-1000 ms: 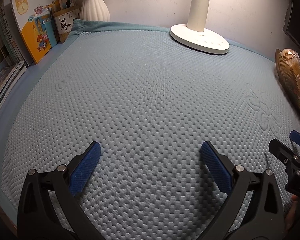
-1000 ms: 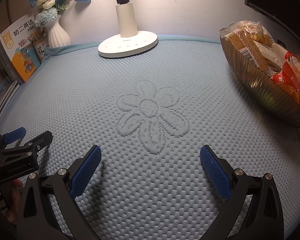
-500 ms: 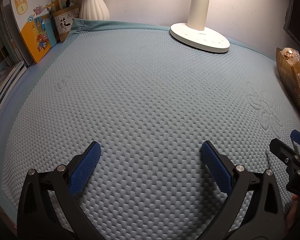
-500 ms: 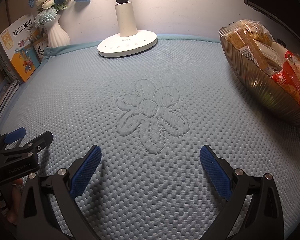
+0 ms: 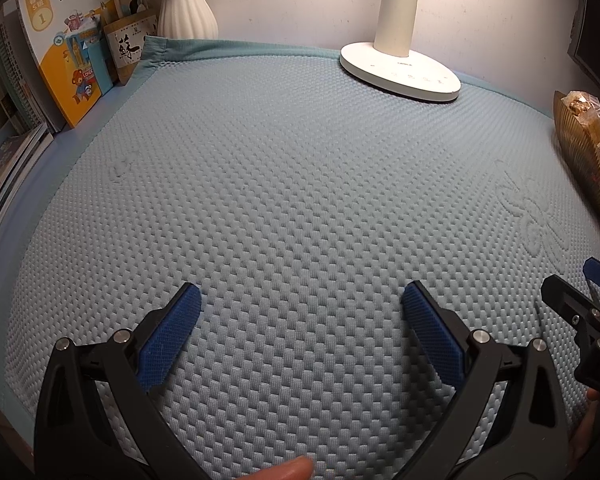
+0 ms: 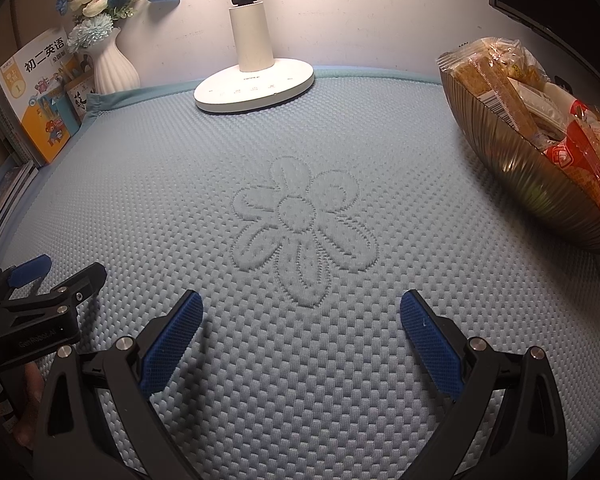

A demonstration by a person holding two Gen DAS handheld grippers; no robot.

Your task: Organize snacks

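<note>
Snack packets (image 6: pixel 540 96): heaped in ribbed bowl (image 6: pixel 512 168), 2 o'clock, table (image 6: pixel 300 128) far right.
Handling, judged: light, crinkly film, slippery, contents crushable; grip at sealed end.
Left tongs (image 5: pixel 300 316), right tongs (image 6: pixel 300 320): spread wide, holding nothing, well apart from bowl.

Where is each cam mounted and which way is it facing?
Left wrist: sits on the left gripper, looking forward along open jaws over the blue mat toward books; a fingertip shows.
Right wrist: sits on the right gripper, facing the embossed flower, with the snack bowl to its right.
Shared: lamp, vase, and each view shows the other gripper.
</note>
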